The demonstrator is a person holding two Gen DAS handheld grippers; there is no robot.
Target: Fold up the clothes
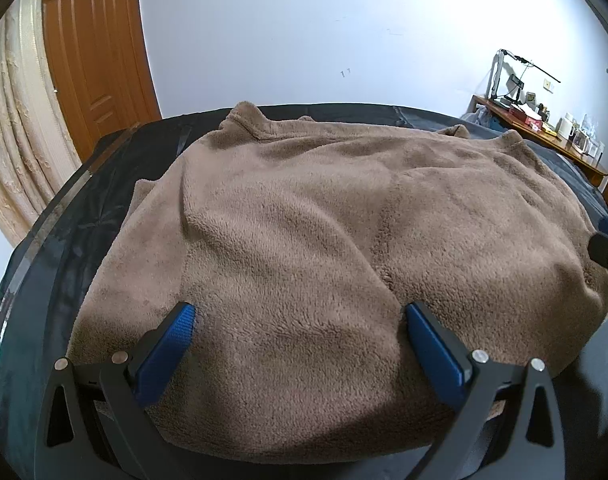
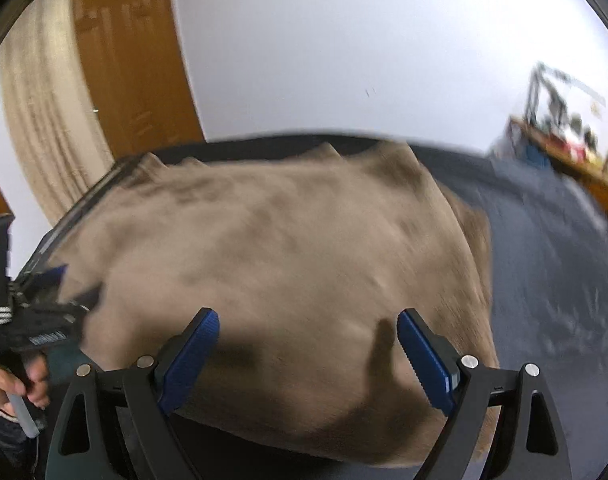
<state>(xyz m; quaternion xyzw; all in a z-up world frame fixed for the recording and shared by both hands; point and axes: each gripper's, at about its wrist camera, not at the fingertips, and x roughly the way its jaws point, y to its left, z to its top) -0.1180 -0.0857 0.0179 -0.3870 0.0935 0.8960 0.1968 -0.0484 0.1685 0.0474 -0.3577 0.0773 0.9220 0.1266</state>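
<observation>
Left tool and right tool both spread wide, gripping nothing, low over near edge of brown fleece top. Top lies flat on dark table, covering most of it. Beyond: white wall, wood door far left, cluttered desk far right. Right view blurred.

Plain tan-brown fleece garment covers a black table. Both grippers have blue ribbed pads on black frames. At ten o'clock, an orange-brown wooden door; white wall behind.
</observation>
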